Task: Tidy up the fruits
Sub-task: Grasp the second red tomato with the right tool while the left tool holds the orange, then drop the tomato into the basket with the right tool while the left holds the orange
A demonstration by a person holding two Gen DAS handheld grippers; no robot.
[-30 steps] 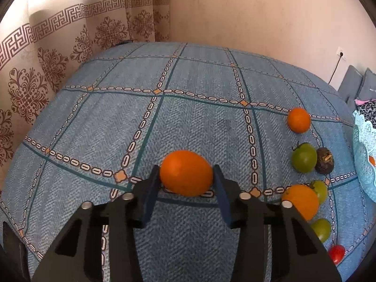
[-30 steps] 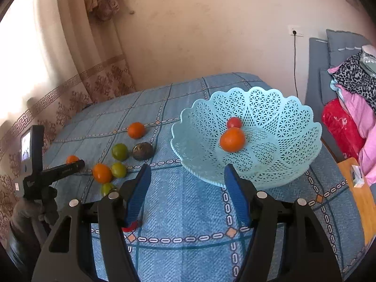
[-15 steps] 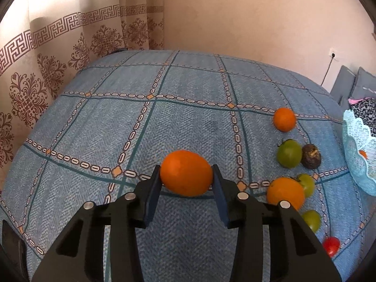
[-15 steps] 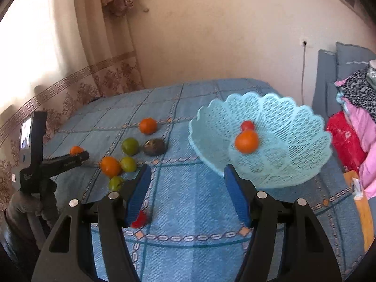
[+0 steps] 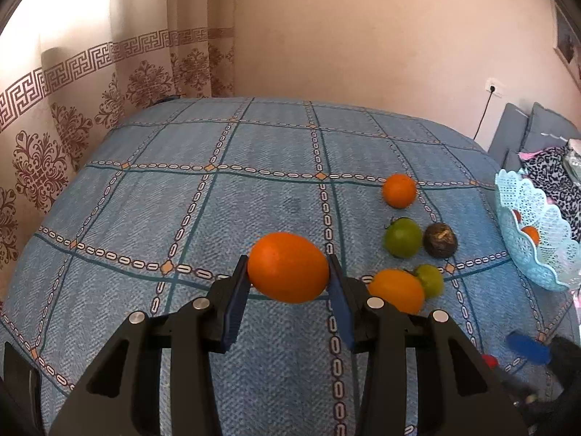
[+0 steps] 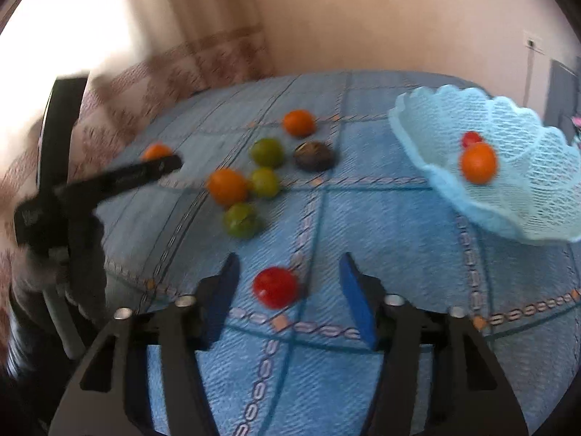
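Observation:
My left gripper (image 5: 288,281) is shut on a large orange (image 5: 288,267) and holds it above the blue bedspread; it also shows in the right wrist view (image 6: 156,152). My right gripper (image 6: 288,290) is open, its fingers on either side of a red tomato (image 6: 276,287) on the bed, apart from it. A light blue lattice basket (image 6: 515,196) at the right holds an orange (image 6: 477,162) and a red tomato (image 6: 471,138). It also shows in the left wrist view (image 5: 544,254).
Loose on the bed: a small orange (image 5: 398,190), a green tomato (image 5: 403,237), a dark brown fruit (image 5: 440,239), an orange fruit (image 5: 397,289) and a green fruit (image 5: 430,279). A third green fruit (image 6: 240,219) shows in the right view. Curtain at left, wall behind.
My right gripper has swung left and down from the basket to the red tomato, which now lies between its open fingers. My left gripper has lifted the orange and turned slightly right.

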